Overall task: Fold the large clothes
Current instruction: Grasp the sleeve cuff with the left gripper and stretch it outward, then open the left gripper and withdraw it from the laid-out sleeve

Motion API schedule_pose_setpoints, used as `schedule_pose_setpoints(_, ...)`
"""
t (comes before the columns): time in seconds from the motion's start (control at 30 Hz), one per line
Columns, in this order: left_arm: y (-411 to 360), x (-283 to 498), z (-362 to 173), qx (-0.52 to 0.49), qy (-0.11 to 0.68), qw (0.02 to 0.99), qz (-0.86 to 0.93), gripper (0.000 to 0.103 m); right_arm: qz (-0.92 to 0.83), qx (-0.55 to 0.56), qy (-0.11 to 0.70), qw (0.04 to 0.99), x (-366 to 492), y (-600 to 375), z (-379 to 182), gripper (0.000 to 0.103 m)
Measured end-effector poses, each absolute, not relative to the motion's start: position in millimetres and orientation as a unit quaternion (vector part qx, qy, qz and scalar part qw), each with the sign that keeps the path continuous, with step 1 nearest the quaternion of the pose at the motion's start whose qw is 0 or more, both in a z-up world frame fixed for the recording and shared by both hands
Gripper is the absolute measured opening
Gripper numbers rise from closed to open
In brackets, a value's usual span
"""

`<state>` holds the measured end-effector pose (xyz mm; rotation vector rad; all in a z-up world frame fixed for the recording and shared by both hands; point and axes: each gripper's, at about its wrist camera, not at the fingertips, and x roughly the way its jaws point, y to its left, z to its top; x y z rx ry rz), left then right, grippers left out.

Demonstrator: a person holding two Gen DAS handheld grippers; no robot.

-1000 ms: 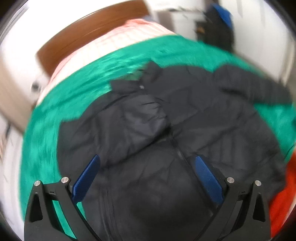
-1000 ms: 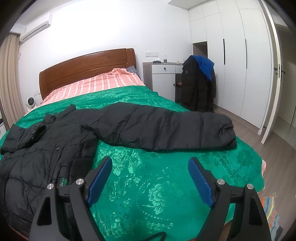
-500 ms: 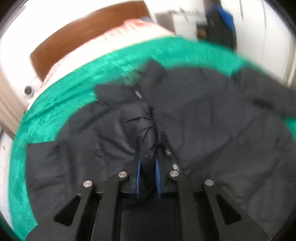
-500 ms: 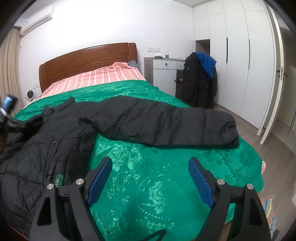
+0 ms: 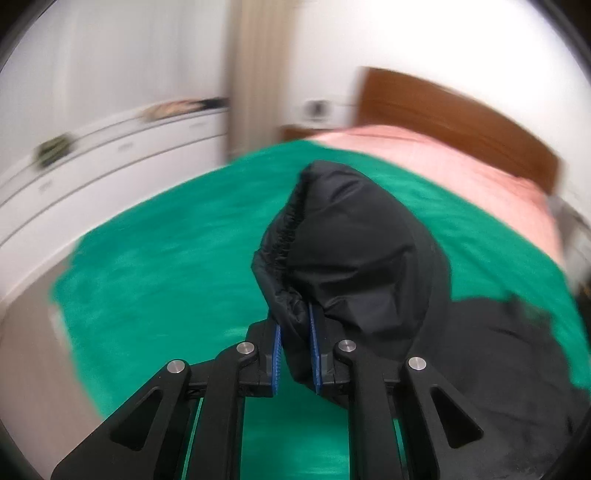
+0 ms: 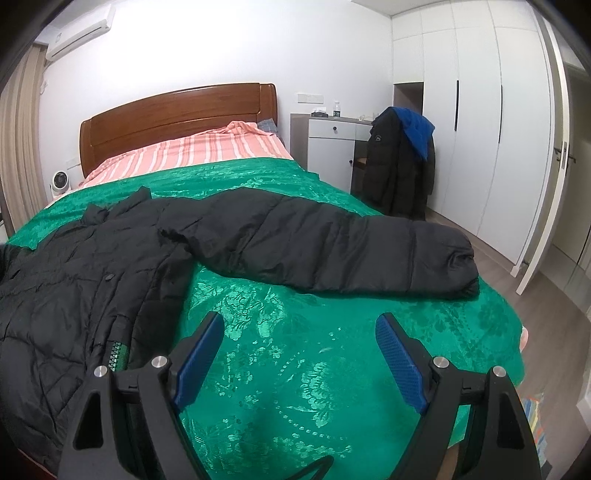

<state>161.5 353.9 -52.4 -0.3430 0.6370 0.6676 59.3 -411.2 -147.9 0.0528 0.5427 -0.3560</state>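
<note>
Since a second ago the left gripper (image 5: 294, 341) has clamped onto the jacket's sleeve (image 5: 343, 251) and lifted its cuff off the bed (image 5: 166, 266). Right gripper (image 6: 299, 354) hangs wide apart over the green cover, with the jacket (image 6: 110, 266) spread on the bed beyond it.

Two claws: left claw (image 5: 294, 345), right claw (image 6: 300, 360). One black puffer coat (image 6: 110, 266) on one bed (image 6: 295, 369); one second dark coat (image 6: 397, 173) hanging. One wooden headboard (image 6: 177, 110). One air conditioner (image 6: 79, 33).
</note>
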Motion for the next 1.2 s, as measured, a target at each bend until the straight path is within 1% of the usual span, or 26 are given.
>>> schedule_pose_setpoints(0.13,409,133,-103,-0.188,0.349,0.831,0.39,0.011,-0.175,0.023,0.267,0.947,59,-409,-148,0.084)
schedule_pose_setpoints(0.2,420,130,-126,-0.201,0.365,0.816,0.402,0.011,-0.176,0.019,0.266,0.948,59,-407,-147,0.084)
schedule_pose_setpoints(0.3,426,124,-149,-0.204,0.382,0.803,0.409,0.011,-0.175,0.011,0.266,0.948,60,-403,-147,0.084)
schedule_pose_setpoints(0.37,415,126,-155,-0.192,0.394,0.8,0.409,0.012,-0.175,0.005,0.267,0.948,60,-401,-148,0.084)
schedule_pose_setpoints(0.47,415,127,-164,-0.17,0.411,0.793,0.416,0.016,-0.175,0.0,0.268,0.947,61,-399,-148,0.084)
schedule_pose_setpoints(0.53,415,126,-167,-0.168,0.416,0.784,0.428,0.028,-0.175,0.001,0.266,0.948,60,-398,-148,0.084)
schedule_pose_setpoints(0.6,413,120,-161,-0.165,0.416,0.779,0.438,0.061,-0.176,0.002,0.263,0.949,59,-398,-147,0.084)
schedule_pose_setpoints(0.63,410,114,-156,-0.161,0.41,0.781,0.442,0.067,-0.176,0.003,0.261,0.949,59,-399,-147,0.084)
schedule_pose_setpoints(0.7,399,105,-146,-0.156,0.389,0.801,0.427,0.085,-0.176,0.005,0.26,0.949,58,-399,-146,0.084)
schedule_pose_setpoints(0.77,383,100,-138,-0.144,0.38,0.816,0.411,0.09,-0.176,0.005,0.26,0.949,58,-399,-146,0.084)
schedule_pose_setpoints(0.93,342,99,-133,-0.13,0.378,0.843,0.359,0.091,-0.177,0.006,0.258,0.95,57,-400,-146,0.084)
schedule_pose_setpoints(1.03,311,100,-132,-0.12,0.373,0.86,0.327,0.094,-0.177,0.007,0.255,0.95,56,-401,-145,0.084)
schedule_pose_setpoints(1.2,265,105,-139,-0.117,0.376,0.878,0.272,0.095,-0.177,0.008,0.256,0.95,56,-401,-145,0.084)
